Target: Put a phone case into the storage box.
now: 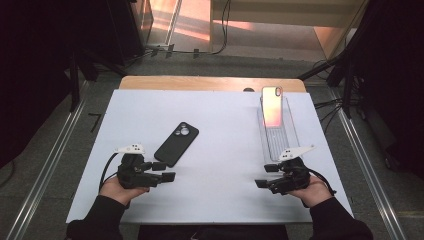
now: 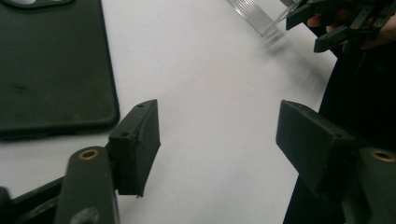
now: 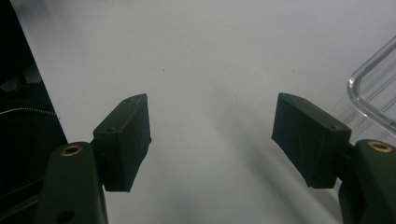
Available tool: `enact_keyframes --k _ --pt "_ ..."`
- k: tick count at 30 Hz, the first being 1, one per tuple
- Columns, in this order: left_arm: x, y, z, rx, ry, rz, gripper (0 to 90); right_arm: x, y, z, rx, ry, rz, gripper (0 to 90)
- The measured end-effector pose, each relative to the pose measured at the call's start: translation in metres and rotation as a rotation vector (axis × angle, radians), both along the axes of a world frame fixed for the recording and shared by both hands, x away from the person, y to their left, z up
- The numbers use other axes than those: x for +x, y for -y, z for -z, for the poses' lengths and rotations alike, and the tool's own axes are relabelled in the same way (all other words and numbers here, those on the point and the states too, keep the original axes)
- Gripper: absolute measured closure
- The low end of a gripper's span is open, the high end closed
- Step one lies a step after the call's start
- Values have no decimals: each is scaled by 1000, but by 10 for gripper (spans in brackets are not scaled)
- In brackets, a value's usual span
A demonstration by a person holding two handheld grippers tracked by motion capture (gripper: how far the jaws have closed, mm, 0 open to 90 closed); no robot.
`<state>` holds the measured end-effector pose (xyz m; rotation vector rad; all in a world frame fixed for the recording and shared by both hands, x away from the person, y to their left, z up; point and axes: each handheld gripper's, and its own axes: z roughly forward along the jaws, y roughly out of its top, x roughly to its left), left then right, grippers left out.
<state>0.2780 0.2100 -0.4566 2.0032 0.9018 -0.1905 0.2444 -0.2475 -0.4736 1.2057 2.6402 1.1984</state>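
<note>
Both hands rest low near the table's front edge, jaws pointing inward. The left gripper (image 1: 167, 171) is open and empty, just beside the black phone (image 1: 176, 143) lying flat. The right gripper (image 1: 266, 176) is open too, near the clear tray (image 1: 293, 131).

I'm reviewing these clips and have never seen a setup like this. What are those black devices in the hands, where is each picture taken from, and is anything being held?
A person sits at a white table holding a hand-operated two-jaw gripper in each hand. The high view looks down from above: the left gripper is at bottom left, the right gripper at bottom right. The other two pictures come from cameras riding on each gripper, looking along its black jaws. A black phone case lies flat near the left gripper. A clear tray sits on the right side with a shiny phone leaning in it. Both grippers are open with only bare tabletop between their jaws, so nothing is held.
</note>
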Motion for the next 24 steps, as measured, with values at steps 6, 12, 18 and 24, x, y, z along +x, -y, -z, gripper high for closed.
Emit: enact_keyframes --k 6,12,18,24 --pt "-2 -3 3 26 -10 2 299 0 0 0 1 1 1 261" --pt "0 -4 1 47 31 -15 252 0 0 0 3 0 -2 261" --pt "6 -9 0 96 66 -65 191 0 0 0 3 1 -3 261" --pt "17 -13 -2 61 53 -93 115 0 0 0 2 1 -3 261"
